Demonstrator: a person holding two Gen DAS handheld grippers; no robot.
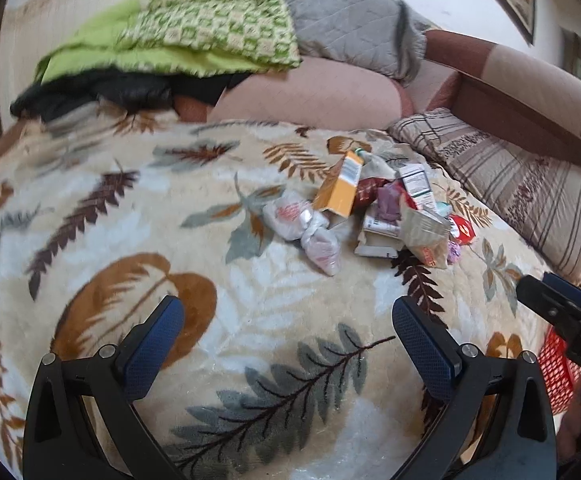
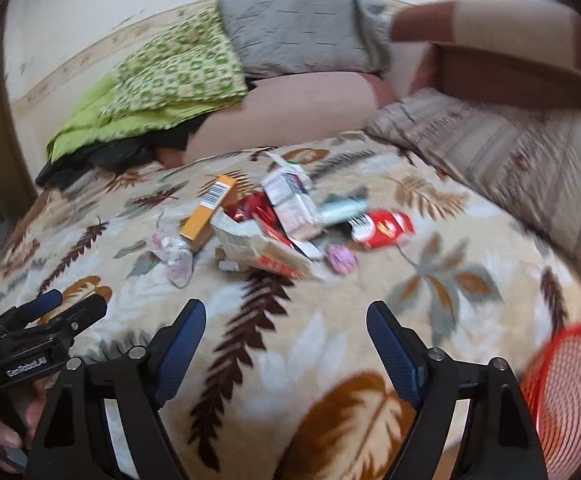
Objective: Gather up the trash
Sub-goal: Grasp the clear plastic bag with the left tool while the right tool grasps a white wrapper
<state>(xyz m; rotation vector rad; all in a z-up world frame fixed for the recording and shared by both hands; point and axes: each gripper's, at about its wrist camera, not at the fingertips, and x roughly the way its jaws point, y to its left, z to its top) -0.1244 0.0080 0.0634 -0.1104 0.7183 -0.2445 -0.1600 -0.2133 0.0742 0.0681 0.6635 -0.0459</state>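
Observation:
A pile of trash lies on the leaf-patterned blanket (image 1: 138, 216), ahead of both grippers. It holds an orange box (image 1: 340, 188), a knotted clear plastic bag (image 1: 302, 224), a white carton (image 1: 416, 184), a torn beige paper bag (image 1: 426, 236) and a red wrapper (image 1: 462, 230). The right wrist view shows the same orange box (image 2: 210, 208), white carton (image 2: 290, 204), beige bag (image 2: 258, 248), red wrapper (image 2: 384, 228) and a small pink item (image 2: 340, 258). My left gripper (image 1: 286, 312) is open and empty, short of the pile. My right gripper (image 2: 286, 312) is open and empty too.
A red mesh basket (image 2: 570, 392) sits at the near right, also seen as a red basket (image 1: 558, 372) under the right gripper. A green blanket (image 1: 194, 36), grey quilt (image 1: 346, 20) and pink cushion (image 1: 310, 96) lie behind the pile. A striped pillow (image 1: 522, 192) borders the right.

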